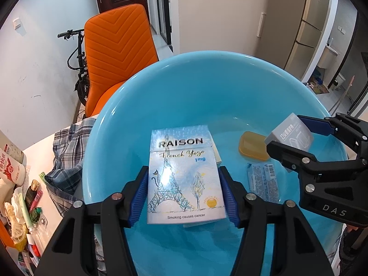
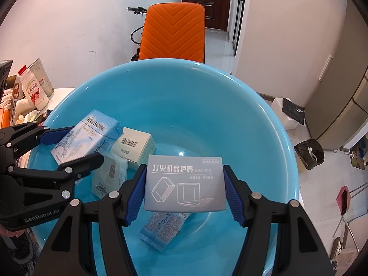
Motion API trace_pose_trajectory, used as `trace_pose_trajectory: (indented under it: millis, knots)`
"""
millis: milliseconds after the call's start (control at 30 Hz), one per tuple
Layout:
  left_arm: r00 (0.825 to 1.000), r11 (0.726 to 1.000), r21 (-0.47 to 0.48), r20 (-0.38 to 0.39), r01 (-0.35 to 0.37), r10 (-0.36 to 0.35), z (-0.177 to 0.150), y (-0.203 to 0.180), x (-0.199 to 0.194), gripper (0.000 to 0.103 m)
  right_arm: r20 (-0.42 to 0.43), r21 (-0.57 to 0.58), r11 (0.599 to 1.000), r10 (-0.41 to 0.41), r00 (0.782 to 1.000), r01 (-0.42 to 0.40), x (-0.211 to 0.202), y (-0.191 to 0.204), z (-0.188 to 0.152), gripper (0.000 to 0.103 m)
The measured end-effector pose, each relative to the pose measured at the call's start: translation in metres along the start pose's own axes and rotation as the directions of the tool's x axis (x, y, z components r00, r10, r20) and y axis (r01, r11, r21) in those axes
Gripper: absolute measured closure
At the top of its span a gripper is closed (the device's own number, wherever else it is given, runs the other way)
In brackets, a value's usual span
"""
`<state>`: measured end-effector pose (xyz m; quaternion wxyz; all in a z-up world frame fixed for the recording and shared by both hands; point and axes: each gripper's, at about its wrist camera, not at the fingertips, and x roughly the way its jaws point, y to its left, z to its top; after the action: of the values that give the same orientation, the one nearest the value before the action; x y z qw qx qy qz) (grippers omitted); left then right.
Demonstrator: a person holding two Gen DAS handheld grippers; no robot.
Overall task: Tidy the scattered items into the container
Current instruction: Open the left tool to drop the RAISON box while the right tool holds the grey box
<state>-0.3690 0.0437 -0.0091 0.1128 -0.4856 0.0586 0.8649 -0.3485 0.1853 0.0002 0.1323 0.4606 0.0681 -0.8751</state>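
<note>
Two tongs hang over one blue basin (image 1: 207, 87) standing on a white worktop (image 1: 41, 147). Left tongs (image 1: 183, 169): a silver-blue cigarette pack (image 1: 184, 174) marked RAISON lies between the blue pads, its long edges right at them; whether the pads press on it cannot be told. The pack is tilted above the basin's left side. Right tongs (image 2: 185, 168): closed on a grey carton (image 2: 185, 181) with printed line drawings, held face-up over the basin's middle. Lying in the basin: one cream box with a barcode (image 2: 135, 146), one translucent packet (image 2: 110, 174) touching it, one printed sachet (image 2: 161, 230) under the grey carton, one amber rounded piece (image 1: 251, 148). Beyond the basin: one orange chair (image 2: 173, 34). On the worktop's left end: one white bottle (image 2: 34, 92) among clutter.
</note>
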Motion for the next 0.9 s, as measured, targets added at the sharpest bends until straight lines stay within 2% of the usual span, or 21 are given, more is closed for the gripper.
trace_pose_trajectory:
  millis: [100, 433, 900]
  knots:
    - [1.000, 1.000, 0.002, 0.027, 0.014, -0.014, 0.000, -0.001, -0.005, 0.022, 0.003, 0.006, 1.000, 0.001, 1.000, -0.001, 0.000, -0.001, 0.000, 0.041]
    - [0.998, 0.999, -0.007, 0.050, -0.043, 0.044, 0.001, 0.004, -0.012, 0.022, 0.003, 0.004, 1.000, -0.006, 1.000, 0.006, -0.001, -0.002, -0.003, 0.040]
    - [0.997, 0.999, -0.002, 0.069, -0.039, 0.039, -0.006, 0.002, -0.022, 0.022, 0.010, 0.006, 1.000, -0.013, 1.000, 0.013, -0.003, -0.002, -0.001, 0.039]
